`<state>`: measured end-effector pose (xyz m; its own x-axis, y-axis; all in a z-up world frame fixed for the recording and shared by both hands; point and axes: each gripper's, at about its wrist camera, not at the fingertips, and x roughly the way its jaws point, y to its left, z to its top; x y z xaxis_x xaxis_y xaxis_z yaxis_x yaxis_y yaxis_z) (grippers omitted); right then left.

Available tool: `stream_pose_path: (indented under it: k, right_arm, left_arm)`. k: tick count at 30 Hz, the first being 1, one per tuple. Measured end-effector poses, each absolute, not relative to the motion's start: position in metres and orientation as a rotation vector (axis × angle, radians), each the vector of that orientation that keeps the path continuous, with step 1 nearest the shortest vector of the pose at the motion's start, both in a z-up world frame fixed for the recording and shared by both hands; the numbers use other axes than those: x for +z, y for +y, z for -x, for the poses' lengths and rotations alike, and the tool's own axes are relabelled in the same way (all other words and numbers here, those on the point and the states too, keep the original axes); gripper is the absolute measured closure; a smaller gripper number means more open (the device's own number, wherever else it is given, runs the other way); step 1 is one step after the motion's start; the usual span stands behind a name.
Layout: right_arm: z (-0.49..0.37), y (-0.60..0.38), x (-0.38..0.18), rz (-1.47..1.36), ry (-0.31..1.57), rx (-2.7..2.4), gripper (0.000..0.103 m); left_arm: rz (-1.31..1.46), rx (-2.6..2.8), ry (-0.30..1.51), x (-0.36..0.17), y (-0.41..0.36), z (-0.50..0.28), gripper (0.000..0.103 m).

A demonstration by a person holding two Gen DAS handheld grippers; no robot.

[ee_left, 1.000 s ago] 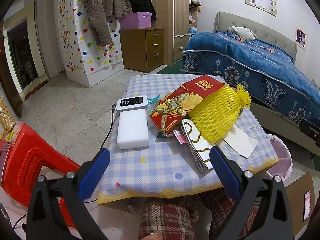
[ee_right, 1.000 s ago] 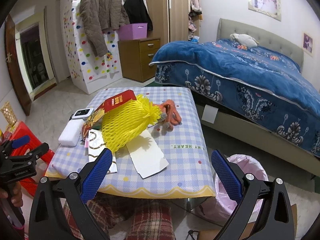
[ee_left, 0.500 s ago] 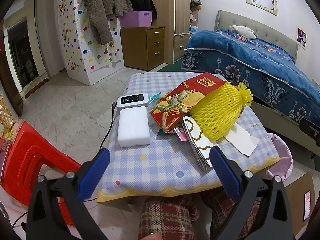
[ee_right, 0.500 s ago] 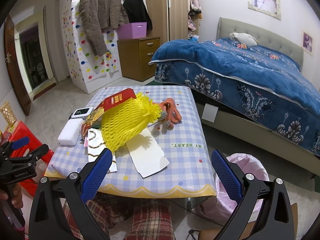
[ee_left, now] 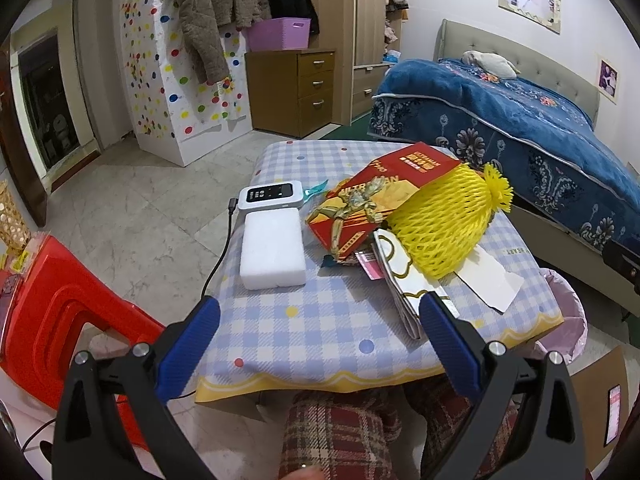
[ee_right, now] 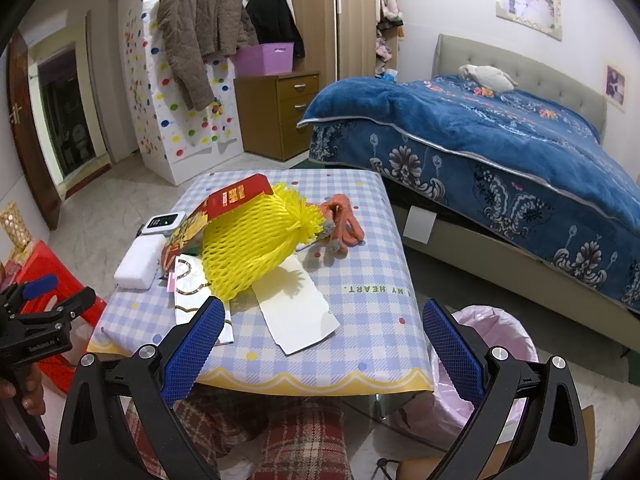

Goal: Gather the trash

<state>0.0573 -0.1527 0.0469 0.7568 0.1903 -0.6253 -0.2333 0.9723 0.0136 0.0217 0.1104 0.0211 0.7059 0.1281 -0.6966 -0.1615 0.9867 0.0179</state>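
1. The left gripper (ee_left: 318, 318) hangs before the near edge of the table (ee_left: 312, 332), its blue fingers (ee_left: 188, 346) spread wide with nothing between them.
2. The right gripper (ee_right: 320, 322) is poised the same way at the table's near right corner, fingers (ee_right: 450, 344) wide apart and holding nothing.
3. The trash lies in a heap mid-table: a yellow foam net (ee_left: 444, 224) rests on a red carton (ee_left: 384, 196), folded gold-patterned paper (ee_left: 404, 276) and a white card (ee_left: 490, 280).
4. Behind the net, in the right view, lies an orange object (ee_right: 344, 220), perhaps peel or a toy; the view is too small to tell.
5. On the table's left side a white foam block (ee_left: 272, 250) sits just beside a small white device (ee_left: 270, 196) with a black cable (ee_left: 220, 256) running off the edge.
6. A pink-lined bin (ee_right: 492, 344) stands on the floor just beside the table's right corner.
7. A red plastic stool (ee_left: 60, 320) stands left of the table.
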Motion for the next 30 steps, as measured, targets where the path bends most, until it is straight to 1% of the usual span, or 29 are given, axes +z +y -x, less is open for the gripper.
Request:
stream_pose_path:
  k: [6,11,13,16,18,20,23,24,25,27,28,30]
  right_arm:
    - [-0.064,-0.151,0.04,0.062,0.675,0.24,0.005]
    - [-0.076,-0.155,0.036,0.038,0.632,0.242,0.006]
    - [-0.082,-0.156,0.034,0.003,0.607,0.276,0.006]
    - [-0.09,-0.154,0.034,0.031,0.564,0.277,0.006]
    - [-0.1,-0.151,0.032,0.053,0.576,0.242,0.006]
    - [-0.111,-0.15,0.023,0.077,0.638,0.213,0.006]
    - [-0.123,-0.149,0.015,0.097,0.645,0.173,0.007]
    - [-0.127,-0.149,0.014,0.1,0.636,0.162,0.008]
    - [-0.131,-0.149,0.013,0.101,0.636,0.169,0.01]
    - [-0.138,-0.148,0.011,0.108,0.647,0.201,0.013]
    - [-0.141,-0.147,0.011,0.109,0.646,0.215,0.019]
    - [-0.148,-0.146,0.008,0.101,0.665,0.234,0.033]
  left_arm:
    - [0.077,0.165,0.793,0.015,0.12,-0.029,0.007]
    - [0.057,0.144,0.812,0.006,0.115,-0.049,0.007]
    - [0.066,0.132,0.791,0.003,0.114,-0.058,0.007]
    - [0.097,0.118,0.748,0.0,0.113,-0.07,0.007]
    - [0.095,0.123,0.762,-0.003,0.111,-0.083,0.007]
    - [0.073,0.118,0.785,-0.007,0.107,-0.099,0.007]
    - [-0.001,0.134,0.813,-0.014,0.097,-0.12,0.007]
    - [-0.021,0.125,0.81,-0.016,0.094,-0.125,0.01]
    - [-0.045,0.116,0.81,-0.018,0.09,-0.131,0.017]
    - [-0.091,0.102,0.816,-0.022,0.082,-0.142,0.026]
    - [-0.103,0.089,0.819,-0.024,0.079,-0.147,0.03]
    - [-0.117,0.067,0.823,-0.028,0.075,-0.155,0.035]
